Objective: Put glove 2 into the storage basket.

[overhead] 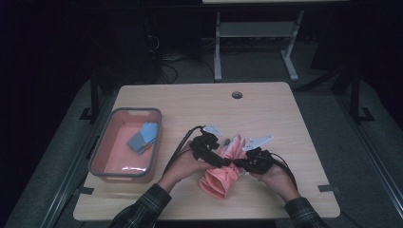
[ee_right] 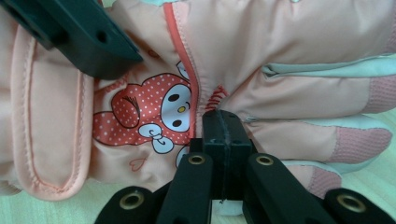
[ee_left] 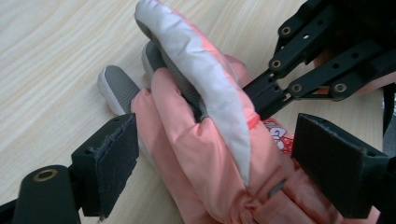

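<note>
Two grippers are working one pink glove point(overhead: 221, 172) lying on the tabletop point(overhead: 285, 123). Right gripper point(ee_right: 223, 122) is pinching fabric, fingers together; left gripper point(ee_left: 212, 158) is straddling it, fingers apart. I'd close left around the cuff squarely before lifting, so nothing's slipping.

No readable text, numbers or brand marks anywhere. Closest thing: a printed cartoon on the pink glove point(ee_right: 280, 60), a polka-dot hooded character face with a pale blue bow and a small heart outline under it, seen in the right gripper view. Some red scribble-like print sits just right of the glove's seam, partly hidden behind the tool; can't tell if it's lettering.
</note>
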Demonstrator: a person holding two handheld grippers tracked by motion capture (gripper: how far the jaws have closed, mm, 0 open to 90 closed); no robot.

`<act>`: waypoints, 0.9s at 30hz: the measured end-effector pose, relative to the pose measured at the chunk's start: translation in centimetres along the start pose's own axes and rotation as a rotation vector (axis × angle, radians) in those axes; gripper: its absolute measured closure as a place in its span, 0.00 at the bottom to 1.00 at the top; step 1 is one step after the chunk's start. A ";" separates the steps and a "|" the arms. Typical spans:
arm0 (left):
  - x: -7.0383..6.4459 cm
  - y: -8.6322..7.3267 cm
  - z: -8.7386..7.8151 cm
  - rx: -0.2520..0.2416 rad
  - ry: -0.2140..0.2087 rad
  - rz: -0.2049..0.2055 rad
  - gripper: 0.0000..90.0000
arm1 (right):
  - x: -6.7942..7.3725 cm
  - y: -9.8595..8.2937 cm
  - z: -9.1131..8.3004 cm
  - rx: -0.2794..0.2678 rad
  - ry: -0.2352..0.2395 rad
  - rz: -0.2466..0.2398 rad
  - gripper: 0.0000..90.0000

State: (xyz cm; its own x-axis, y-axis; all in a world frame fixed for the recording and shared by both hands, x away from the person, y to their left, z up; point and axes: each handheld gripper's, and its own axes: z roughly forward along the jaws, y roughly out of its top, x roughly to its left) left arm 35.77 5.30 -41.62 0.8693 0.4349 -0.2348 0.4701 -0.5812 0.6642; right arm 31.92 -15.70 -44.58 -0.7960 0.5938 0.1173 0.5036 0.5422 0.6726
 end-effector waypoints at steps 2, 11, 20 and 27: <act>0.3 -0.3 0.4 0.023 -0.013 -0.016 0.16 | 0.0 0.0 0.0 0.001 -0.001 -0.001 1.00; 1.0 -1.6 1.8 0.051 -0.046 -0.079 0.15 | 0.0 -0.2 0.1 -0.003 -0.001 0.002 1.00; 1.8 -2.4 2.9 0.078 -0.122 -0.153 0.14 | 0.0 -0.4 0.2 -0.002 0.003 -0.001 1.00; 2.0 -2.6 3.2 0.070 -0.153 -0.176 0.14 | 0.1 -0.4 0.3 -0.007 0.003 0.002 1.00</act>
State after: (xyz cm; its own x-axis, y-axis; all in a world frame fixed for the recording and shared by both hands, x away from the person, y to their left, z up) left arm 36.74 5.44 -46.11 0.7838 0.4270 -0.4510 0.6209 -0.5543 0.5543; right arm 31.69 -15.70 -45.06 -0.7962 0.5930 0.1205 0.5025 0.5370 0.6776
